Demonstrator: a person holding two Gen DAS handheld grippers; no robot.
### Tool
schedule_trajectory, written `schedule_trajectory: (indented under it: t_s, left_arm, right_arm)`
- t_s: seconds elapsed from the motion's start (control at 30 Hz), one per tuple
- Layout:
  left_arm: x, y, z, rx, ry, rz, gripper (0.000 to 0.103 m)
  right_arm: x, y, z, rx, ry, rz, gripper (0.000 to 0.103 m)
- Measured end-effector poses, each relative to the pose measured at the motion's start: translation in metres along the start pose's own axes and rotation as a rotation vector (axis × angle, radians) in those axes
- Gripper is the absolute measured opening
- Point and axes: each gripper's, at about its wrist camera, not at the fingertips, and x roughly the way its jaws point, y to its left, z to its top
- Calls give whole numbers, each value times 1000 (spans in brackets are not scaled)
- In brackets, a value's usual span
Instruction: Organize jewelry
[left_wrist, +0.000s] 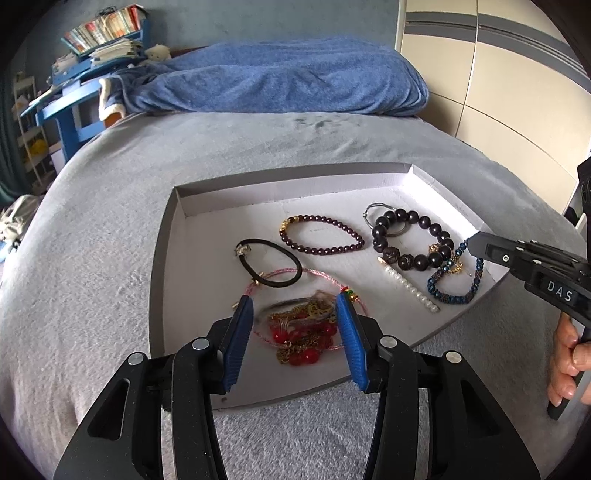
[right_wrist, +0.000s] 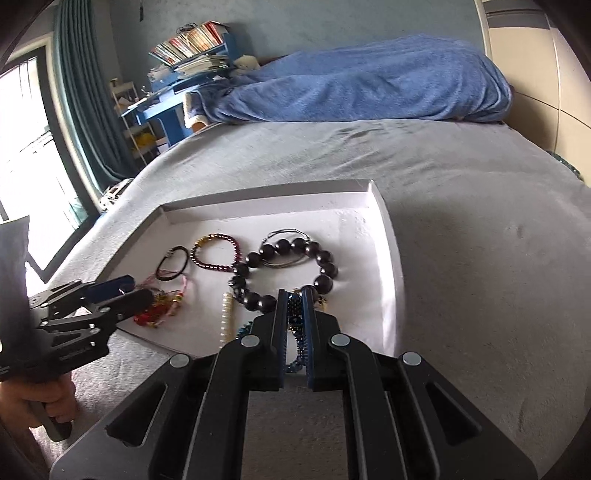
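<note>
Where the grey bed (left_wrist: 110, 221) spread under a heaped blue blanket (left_wrist: 295, 74), a shallow white tray (left_wrist: 280, 181) lay on its cover, holding the jewelry. The left gripper (left_wrist: 295, 306) hovered half open over a tangle of red beads and gold chain (left_wrist: 303, 332) at the tray's near edge, its blue pads on either side and apart from it. The right gripper (right_wrist: 295, 295) was closed, with the blue beaded bracelet (left_wrist: 454, 288) seen between its fingers; whether it pinched it I cannot tell. Beside that lay a bracelet of large dark beads (right_wrist: 288, 273), a pearl strand (left_wrist: 410, 288), a maroon bracelet (left_wrist: 321, 236) and a black hair tie (left_wrist: 269, 262).
</note>
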Motion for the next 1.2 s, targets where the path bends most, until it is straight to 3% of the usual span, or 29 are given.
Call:
schedule_trajectory:
  t_s: [0.2,0.43,0.73,1.2]
  left_arm:
    - [-6,-3,0,6,-32,10,70]
    - [-21,-14,0,30,-106,45,89]
    - [-54,-23,-13,10,-212,45,95]
    - [-88,-30,-48,-67,-286,108,98]
  right_arm:
    - [-1,0,-1,-9,-10,-22,12]
    - [-15,7,-2,-48,-72,-57,53]
    - [-41,11,-12,-65,-134,-83,82]
    - [-75,21,-42,-95,-165,-86,92]
